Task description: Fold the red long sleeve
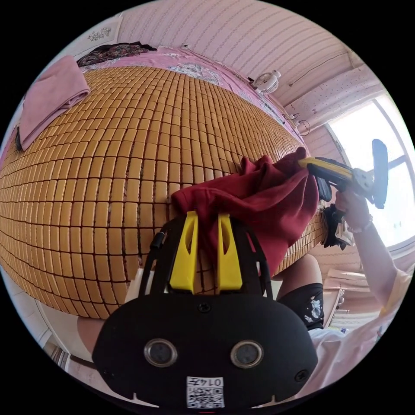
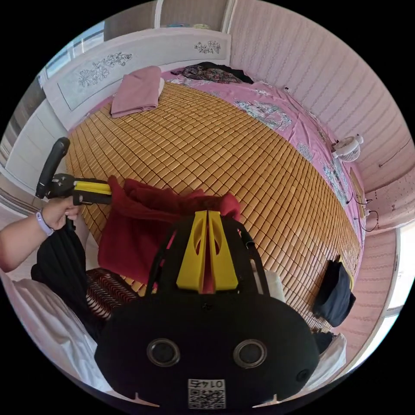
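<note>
The red long sleeve hangs bunched over the near edge of the bamboo mat, held up at two points. In the left gripper view my left gripper is shut on a thick fold of its edge, red cloth filling the gap between the yellow jaws. My right gripper pinches the other end, higher and to the right. In the right gripper view my right gripper has its jaws pressed together on the red long sleeve, and my left gripper grips the far corner at the left, held by a hand.
A folded pink cloth and a dark patterned garment lie at the head of the bed. A small white fan stands by the wall. A dark garment hangs over the mat's edge. The person's legs are beside the bed.
</note>
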A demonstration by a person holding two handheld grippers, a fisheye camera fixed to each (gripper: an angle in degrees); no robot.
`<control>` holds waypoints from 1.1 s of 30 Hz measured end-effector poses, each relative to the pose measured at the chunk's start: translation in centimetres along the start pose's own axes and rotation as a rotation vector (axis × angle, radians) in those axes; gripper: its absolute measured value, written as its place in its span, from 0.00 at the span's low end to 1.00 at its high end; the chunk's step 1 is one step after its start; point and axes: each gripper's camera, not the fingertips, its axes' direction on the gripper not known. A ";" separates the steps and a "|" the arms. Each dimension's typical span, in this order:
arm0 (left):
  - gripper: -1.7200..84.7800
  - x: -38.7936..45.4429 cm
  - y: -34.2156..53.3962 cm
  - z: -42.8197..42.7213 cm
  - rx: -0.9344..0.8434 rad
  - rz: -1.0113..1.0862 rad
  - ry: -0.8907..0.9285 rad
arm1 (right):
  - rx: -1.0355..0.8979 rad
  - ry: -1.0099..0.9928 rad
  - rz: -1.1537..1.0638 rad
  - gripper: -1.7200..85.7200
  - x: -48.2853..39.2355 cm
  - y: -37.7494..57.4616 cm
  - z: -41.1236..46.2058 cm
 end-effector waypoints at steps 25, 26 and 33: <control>0.15 1.5 -2.2 -1.8 0.102 0.049 -0.149 | 0.045 -0.082 0.214 0.08 10.2 -3.6 7.6; 0.16 1.6 -2.6 -1.8 0.102 0.050 -0.135 | 0.104 -0.102 0.215 0.14 11.4 -2.7 6.2; 0.21 1.5 -3.9 0.6 -0.001 -0.008 -0.052 | -0.020 -0.170 0.183 0.19 15.6 0.0 8.7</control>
